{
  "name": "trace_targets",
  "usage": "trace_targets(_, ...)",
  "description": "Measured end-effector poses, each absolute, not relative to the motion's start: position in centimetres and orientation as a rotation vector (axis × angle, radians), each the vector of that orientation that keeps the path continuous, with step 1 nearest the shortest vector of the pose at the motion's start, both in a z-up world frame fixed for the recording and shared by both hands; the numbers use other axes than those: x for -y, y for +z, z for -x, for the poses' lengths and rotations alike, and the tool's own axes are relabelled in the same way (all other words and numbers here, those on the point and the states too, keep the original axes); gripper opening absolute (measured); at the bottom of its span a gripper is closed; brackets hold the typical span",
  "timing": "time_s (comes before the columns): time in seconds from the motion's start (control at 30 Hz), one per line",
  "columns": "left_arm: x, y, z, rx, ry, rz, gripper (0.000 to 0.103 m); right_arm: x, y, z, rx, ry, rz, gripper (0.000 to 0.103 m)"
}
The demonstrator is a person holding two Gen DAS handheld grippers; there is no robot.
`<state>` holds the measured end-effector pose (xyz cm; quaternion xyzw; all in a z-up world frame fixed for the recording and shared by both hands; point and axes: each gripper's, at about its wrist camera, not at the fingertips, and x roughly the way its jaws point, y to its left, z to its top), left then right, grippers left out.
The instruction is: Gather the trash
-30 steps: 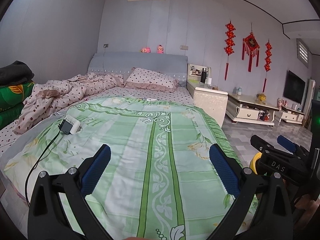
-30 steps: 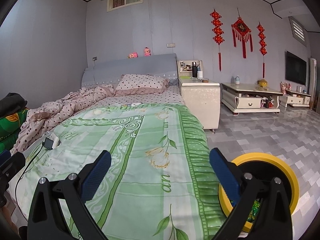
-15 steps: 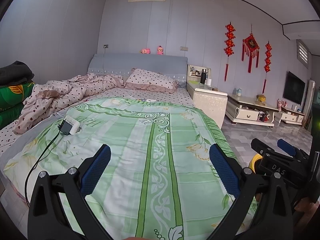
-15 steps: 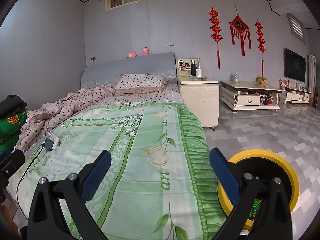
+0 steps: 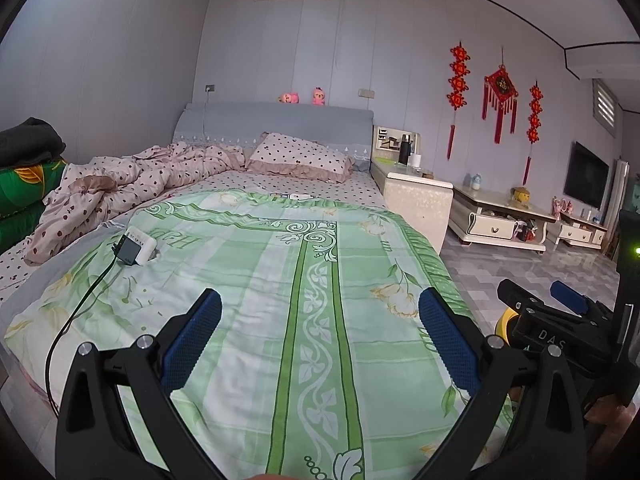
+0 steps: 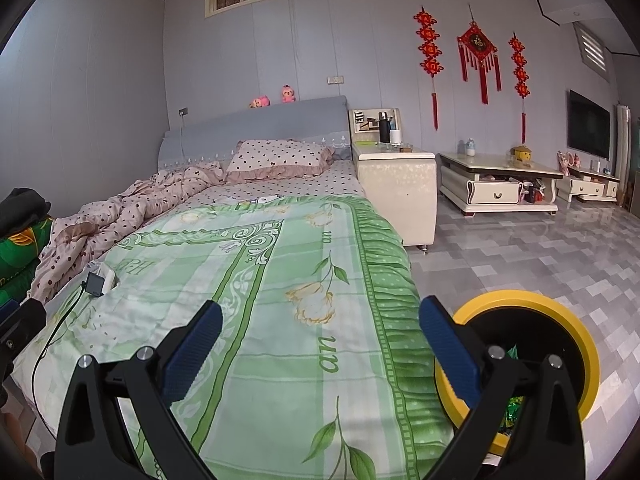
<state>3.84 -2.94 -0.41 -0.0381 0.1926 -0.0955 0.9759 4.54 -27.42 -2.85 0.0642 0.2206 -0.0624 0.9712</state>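
Note:
A yellow-rimmed black bin (image 6: 560, 308) stands on the floor at the bed's right side, with shiny green wrappers (image 6: 510, 406) inside it. A sliver of the bin (image 5: 505, 320) shows in the left wrist view behind the right gripper. My left gripper (image 5: 320, 300) is open over the foot of the green floral blanket (image 5: 256, 280), nothing between its blue pads. My right gripper (image 6: 320, 312) is open over the blanket's right edge (image 6: 384, 280), its right finger in front of the bin. Small white scraps (image 6: 266, 199) lie at the blanket's far end, near the pillow.
A white power adapter with a black plug and cord (image 5: 134, 248) lies on the blanket's left. A dotted quilt (image 5: 132, 184) is bunched at the back left. A bedside cabinet (image 6: 394, 184), low TV stand (image 6: 496, 184) and grey tiled floor (image 6: 520, 248) lie right.
Both grippers have drifted slightly, the views shifting a little; the right camera has tilted up a touch. Both stay open and hold nothing.

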Motion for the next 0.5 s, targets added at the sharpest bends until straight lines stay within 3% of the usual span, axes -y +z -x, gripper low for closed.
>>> trace_targets(0.5, 3.13, -0.85, -4.21, -0.395, -0.196, 0.077, 0.095, 27.69, -3.37, -4.61, -0.457, -0.128, -0.139, 0.095)
